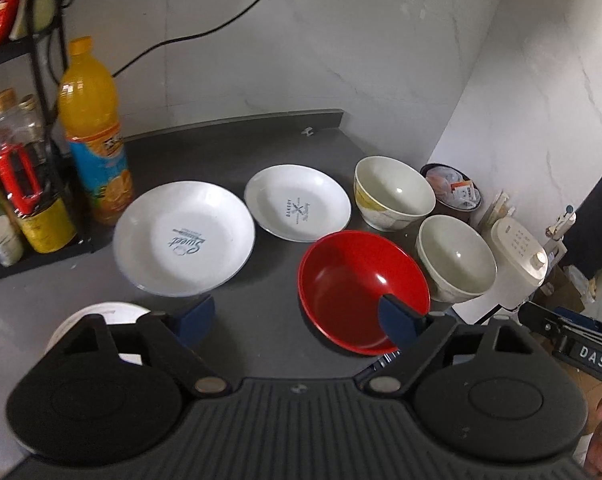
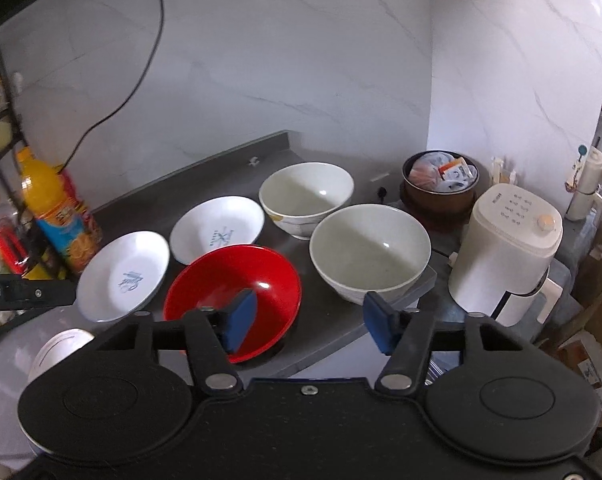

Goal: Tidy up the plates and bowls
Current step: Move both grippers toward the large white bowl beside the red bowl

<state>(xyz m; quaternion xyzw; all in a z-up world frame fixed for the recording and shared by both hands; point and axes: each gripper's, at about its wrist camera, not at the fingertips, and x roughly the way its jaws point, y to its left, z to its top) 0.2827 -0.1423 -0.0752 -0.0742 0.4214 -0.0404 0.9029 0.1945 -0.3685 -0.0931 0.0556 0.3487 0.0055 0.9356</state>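
On the dark grey desk (image 1: 261,320) sit two white printed plates (image 1: 184,239) (image 1: 297,202), a glossy red bowl (image 1: 363,288) and two cream ceramic bowls (image 2: 305,197) (image 2: 369,252), all apart. The left tongs (image 1: 297,322) and right tongs (image 2: 309,320) hang above them, both spread wide and holding nothing.

Soft daylight, glints in bowls (image 2: 368,253), left edge blurred, fisheye-bent borders.

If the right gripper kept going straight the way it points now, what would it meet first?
Probably the near cream bowl: the open right gripper points at the counter between it and the red bowl, whose rim is about as close. Depth is unclear.
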